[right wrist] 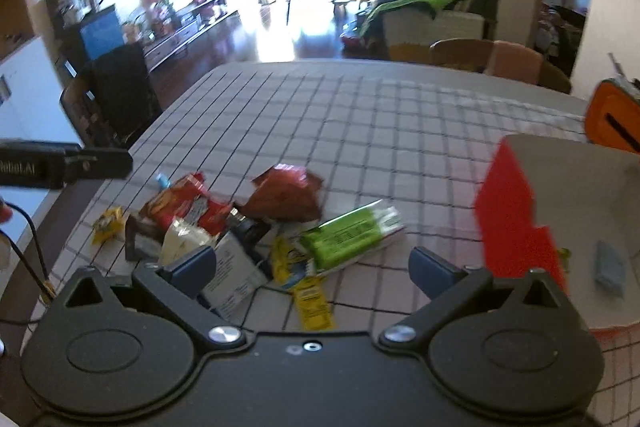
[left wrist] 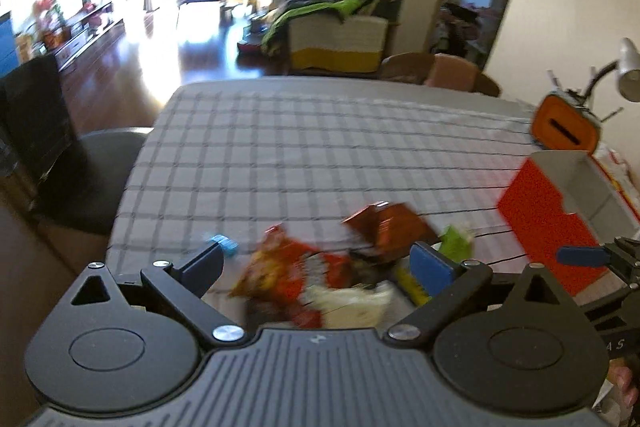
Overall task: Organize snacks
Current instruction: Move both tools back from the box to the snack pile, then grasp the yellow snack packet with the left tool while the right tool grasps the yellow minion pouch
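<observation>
Left hand-held gripper (left wrist: 316,265) is held wide apart above the near edge of the table (left wrist: 320,147), nothing between its fingers. Right hand-held gripper (right wrist: 312,267) is likewise spread wide and grips nothing; it is seen from the left wrist view as a blue pad at the far right (left wrist: 584,255).

Snacks are heaped in a loose pile on the grey checked tablecloth (right wrist: 360,115), just ahead of both grippers. A red-orange chip bag (right wrist: 182,205) is noted at the left of the pile, a dark red crinkled bag (right wrist: 286,197) behind it, and a green wrapped bar (right wrist: 352,233) at the right, lying tilted. A white pouch (right wrist: 182,239) and a white carton (right wrist: 232,275) are partly hidden by the right gripper's left finger. Yellow sachets (right wrist: 312,301) are scattered at the near side, one more (right wrist: 106,223) apart at the left.

A red box (right wrist: 516,219) with an open top is placed at the right of the pile, near it but not touching; a small blue-grey packet (right wrist: 610,269) is seen inside. An orange tissue holder (left wrist: 566,125) is set behind the box. Both views are blurred.
</observation>
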A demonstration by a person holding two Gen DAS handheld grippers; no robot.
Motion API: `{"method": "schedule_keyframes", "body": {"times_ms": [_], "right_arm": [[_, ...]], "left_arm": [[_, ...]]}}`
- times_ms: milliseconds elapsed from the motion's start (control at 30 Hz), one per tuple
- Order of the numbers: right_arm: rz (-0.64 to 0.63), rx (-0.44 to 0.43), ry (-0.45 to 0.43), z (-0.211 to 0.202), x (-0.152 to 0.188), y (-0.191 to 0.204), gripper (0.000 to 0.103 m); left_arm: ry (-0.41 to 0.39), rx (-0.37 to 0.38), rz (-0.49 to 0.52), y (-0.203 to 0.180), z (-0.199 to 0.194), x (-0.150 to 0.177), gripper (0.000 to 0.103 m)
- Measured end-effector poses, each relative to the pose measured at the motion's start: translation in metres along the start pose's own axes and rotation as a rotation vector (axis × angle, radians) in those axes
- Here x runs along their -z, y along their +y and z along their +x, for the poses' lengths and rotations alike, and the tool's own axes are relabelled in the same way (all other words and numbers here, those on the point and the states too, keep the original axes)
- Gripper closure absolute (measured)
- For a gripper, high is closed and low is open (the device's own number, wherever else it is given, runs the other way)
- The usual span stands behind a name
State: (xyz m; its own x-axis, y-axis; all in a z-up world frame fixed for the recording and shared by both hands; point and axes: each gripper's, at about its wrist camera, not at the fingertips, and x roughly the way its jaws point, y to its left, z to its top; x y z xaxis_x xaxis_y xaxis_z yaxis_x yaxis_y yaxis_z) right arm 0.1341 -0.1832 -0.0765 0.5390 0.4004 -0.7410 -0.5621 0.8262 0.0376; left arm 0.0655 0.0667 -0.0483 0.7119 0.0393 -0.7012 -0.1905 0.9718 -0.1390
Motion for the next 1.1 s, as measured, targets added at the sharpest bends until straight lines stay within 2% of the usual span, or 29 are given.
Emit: {"method": "schedule_keyframes", "body": {"times_ms": [233,333,433,600,733,867,1100], "right_arm": [[-0.017,0.03,0.083,0.047,0.019,0.008,0.001],[-0.034,0.053,0.125,0.069,0.026,0.008,0.004],[-0.045,0.08,0.152,0.086,0.03,0.007,0.006],[0.001,0.1,0.162,0.097,0.028,0.002,0.007],[0.005,0.099,0.172,0.106,0.027,0.001,0.017],[0.001,0.087,0.158,0.11,0.024,0.002,0.019],[0.018,0.087,0.139,0.114,0.018,0.005,0.025]], "left_arm": [[0.06,-0.077,-0.04,0.044,0.013,0.02,0.003],[0.096,-0.089,-0.08,0.059,0.023,0.029,0.003],[0.12,-0.123,-0.079,0.068,0.034,0.035,0.003],[0.16,-0.149,-0.073,0.083,0.049,0.043,0.003],[0.188,-0.169,-0.067,0.091,0.063,0.045,0.003],[0.23,-0.17,-0.134,0.106,0.077,0.045,0.003],[0.255,-0.164,-0.213,0.114,0.087,0.041,0.004]]}}
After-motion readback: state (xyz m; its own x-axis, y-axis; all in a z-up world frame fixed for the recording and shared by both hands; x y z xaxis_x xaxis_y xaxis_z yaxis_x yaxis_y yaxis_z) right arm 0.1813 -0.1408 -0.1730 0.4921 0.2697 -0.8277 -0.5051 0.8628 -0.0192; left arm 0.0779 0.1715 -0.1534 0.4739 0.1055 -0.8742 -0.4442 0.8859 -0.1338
